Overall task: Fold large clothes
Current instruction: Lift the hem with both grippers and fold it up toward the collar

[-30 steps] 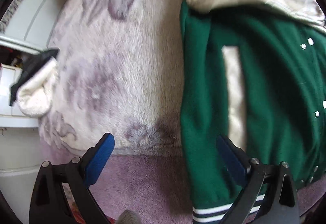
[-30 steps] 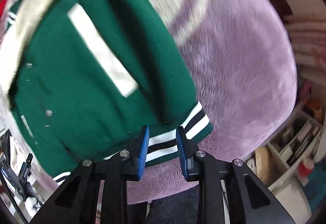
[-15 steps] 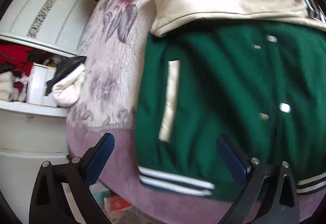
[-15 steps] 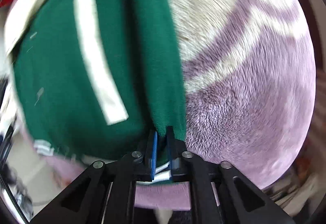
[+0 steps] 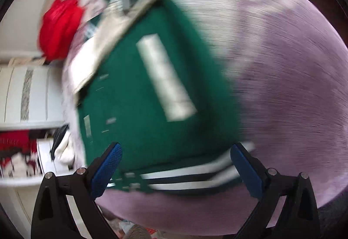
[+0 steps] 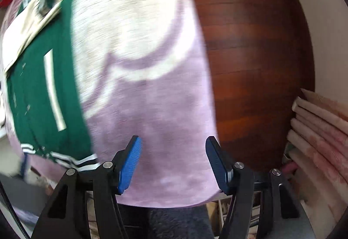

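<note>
A green varsity jacket [image 5: 139, 104] with cream sleeves and a striped hem lies flat on a lilac fleece blanket [image 5: 282, 87], blurred in the left wrist view. My left gripper [image 5: 175, 168] hangs open just above the striped hem [image 5: 184, 176], its blue pads wide apart and gripping nothing. In the right wrist view the jacket [image 6: 41, 91] lies far left. My right gripper [image 6: 173, 163] is over bare blanket [image 6: 152, 95] to the jacket's right, its jaws opening with nothing between them.
A red garment [image 5: 58, 28] lies beyond the jacket's collar. White drawers and a shelf of clothes [image 5: 24, 121] stand left of the bed. Right of the blanket is a dark wooden floor [image 6: 250, 54], with stacked folded bedding [image 6: 315, 134] at the far right.
My right gripper let go of the jacket's hem corner, opened and swung right over bare blanket. My left gripper, open throughout, swept from the jacket's left edge to its hem.
</note>
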Action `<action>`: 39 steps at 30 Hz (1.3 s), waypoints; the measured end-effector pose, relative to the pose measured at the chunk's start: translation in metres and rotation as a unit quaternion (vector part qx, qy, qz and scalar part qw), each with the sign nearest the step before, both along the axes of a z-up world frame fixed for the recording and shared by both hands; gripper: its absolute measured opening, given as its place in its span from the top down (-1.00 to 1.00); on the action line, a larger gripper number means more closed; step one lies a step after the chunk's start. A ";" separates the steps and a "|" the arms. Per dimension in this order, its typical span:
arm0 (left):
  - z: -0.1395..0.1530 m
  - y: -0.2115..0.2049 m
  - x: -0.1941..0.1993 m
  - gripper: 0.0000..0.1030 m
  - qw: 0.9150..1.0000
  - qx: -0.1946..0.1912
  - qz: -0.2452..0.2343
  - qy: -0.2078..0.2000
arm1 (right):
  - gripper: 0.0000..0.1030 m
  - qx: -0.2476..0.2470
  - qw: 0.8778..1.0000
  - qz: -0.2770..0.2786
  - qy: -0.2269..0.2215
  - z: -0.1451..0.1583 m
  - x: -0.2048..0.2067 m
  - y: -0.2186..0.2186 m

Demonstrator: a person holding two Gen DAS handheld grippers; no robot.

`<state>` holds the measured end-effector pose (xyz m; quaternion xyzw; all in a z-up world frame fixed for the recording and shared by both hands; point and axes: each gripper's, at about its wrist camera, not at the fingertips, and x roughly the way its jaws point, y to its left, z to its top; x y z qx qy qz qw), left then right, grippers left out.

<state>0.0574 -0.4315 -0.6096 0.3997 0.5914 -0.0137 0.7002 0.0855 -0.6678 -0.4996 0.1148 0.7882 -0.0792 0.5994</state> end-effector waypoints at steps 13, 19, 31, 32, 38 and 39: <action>-0.050 0.002 0.015 -1.00 0.992 0.112 -0.020 -0.055 | -0.23 0.001 0.999 -0.044 -0.019 -0.028 0.039 -0.052; -0.067 0.015 0.047 -1.00 0.991 0.126 -0.016 -0.040 | -0.23 0.013 0.999 -0.038 -0.024 -0.038 0.049 -0.042; 0.010 0.065 0.079 0.56 0.991 0.057 0.052 -0.113 | -0.59 0.329 0.937 -0.024 -0.115 -0.086 0.208 0.022; 0.013 0.066 0.081 0.57 0.990 0.056 0.055 -0.117 | -0.60 0.345 0.931 -0.022 -0.116 -0.092 0.227 0.031; 0.026 0.079 0.090 0.60 0.983 0.069 0.066 -0.159 | -0.84 0.406 0.910 -0.026 -0.085 -0.148 0.316 0.082; 0.026 0.080 0.090 0.60 0.981 0.072 0.067 -0.165 | -0.84 0.405 0.911 -0.025 -0.074 -0.156 0.321 0.089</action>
